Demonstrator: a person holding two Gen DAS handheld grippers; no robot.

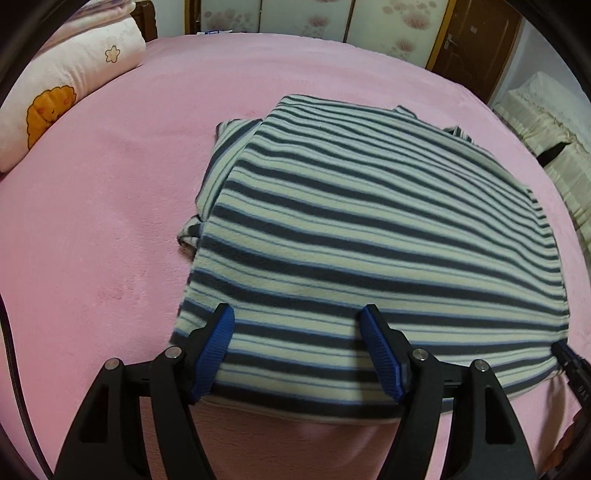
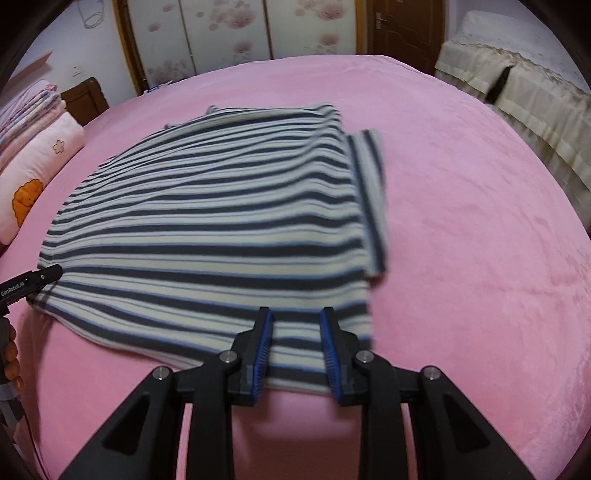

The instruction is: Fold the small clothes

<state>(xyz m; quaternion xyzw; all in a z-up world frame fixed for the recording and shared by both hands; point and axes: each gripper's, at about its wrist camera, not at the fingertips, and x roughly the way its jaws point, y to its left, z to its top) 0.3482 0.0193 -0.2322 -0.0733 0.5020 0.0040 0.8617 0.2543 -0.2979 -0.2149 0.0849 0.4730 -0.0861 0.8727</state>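
Note:
A striped fleece garment (image 1: pixel 369 229), cream with dark and blue bands, lies spread on the pink bed (image 1: pixel 110 221). My left gripper (image 1: pixel 295 310) hangs over its near hem with the jaws wide apart. The cloth lies flat between the blue pads (image 1: pixel 218 347) and they do not press on it. My right gripper (image 2: pixel 296 314) stands narrow on the near hem of the garment (image 2: pixel 207 221), by its right corner, with a strip of the cloth caught between its pads (image 2: pixel 263 343). A sleeve cuff (image 2: pixel 369 199) sticks out on the right. The left gripper's tip (image 2: pixel 48 275) shows at the garment's left corner.
A pink pillow with a flower print (image 1: pixel 66 96) and stacked bedding (image 2: pixel 26 107) sit at the bed's left edge. A cream covered seat (image 2: pixel 524 92) stands beyond the right edge. Wardrobe doors (image 2: pixel 221 33) and a brown door (image 2: pixel 402 26) are at the back. A hand (image 2: pixel 9 354) shows at the left.

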